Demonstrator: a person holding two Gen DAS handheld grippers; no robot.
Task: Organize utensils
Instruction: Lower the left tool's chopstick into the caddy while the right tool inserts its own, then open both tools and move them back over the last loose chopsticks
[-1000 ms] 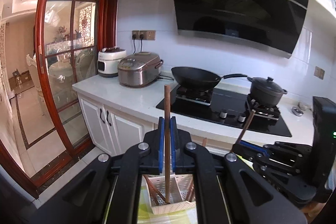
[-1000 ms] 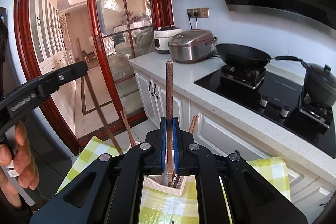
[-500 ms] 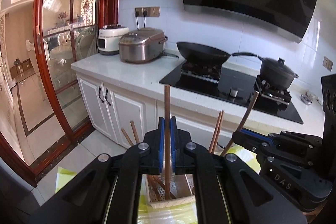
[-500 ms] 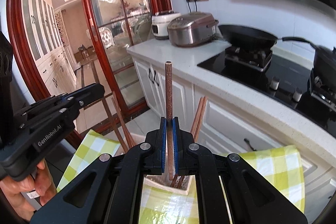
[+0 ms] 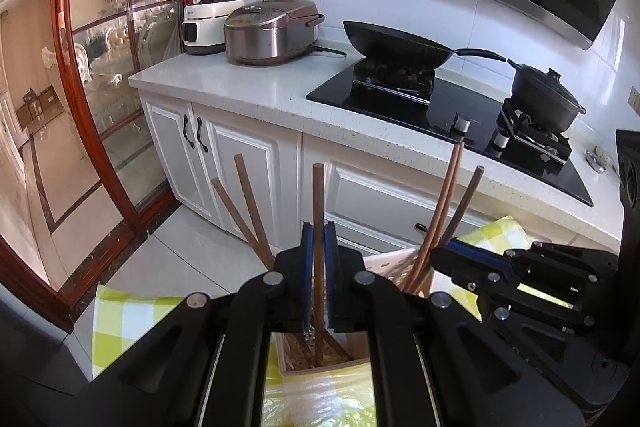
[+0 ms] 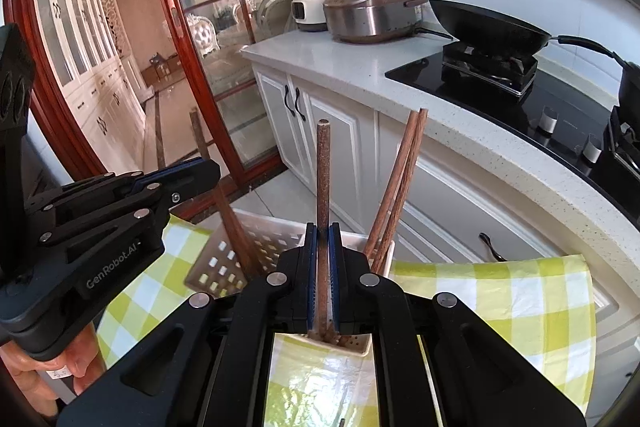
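Note:
A white perforated utensil basket (image 6: 224, 259) stands on a yellow-checked cloth (image 6: 500, 291) and holds several brown wooden chopsticks (image 6: 396, 187). My left gripper (image 5: 319, 239) is shut on one upright chopstick (image 5: 318, 203) whose lower end reaches into the basket (image 5: 320, 363). My right gripper (image 6: 323, 239) is shut on another upright chopstick (image 6: 322, 171), also over the basket. The right gripper shows at the right of the left wrist view (image 5: 452, 251); the left gripper shows at the left of the right wrist view (image 6: 200, 175).
A white counter (image 5: 248, 87) with cabinets stands behind, bearing a rice cooker (image 5: 272, 31), a wok (image 5: 396, 43) and a black pot (image 5: 544, 95) on a black hob. A red-framed glass door (image 5: 60, 75) is at the left.
Both grippers have come lower and nearer the basket, each with its chopstick. More chopsticks and the cloth have come into view.

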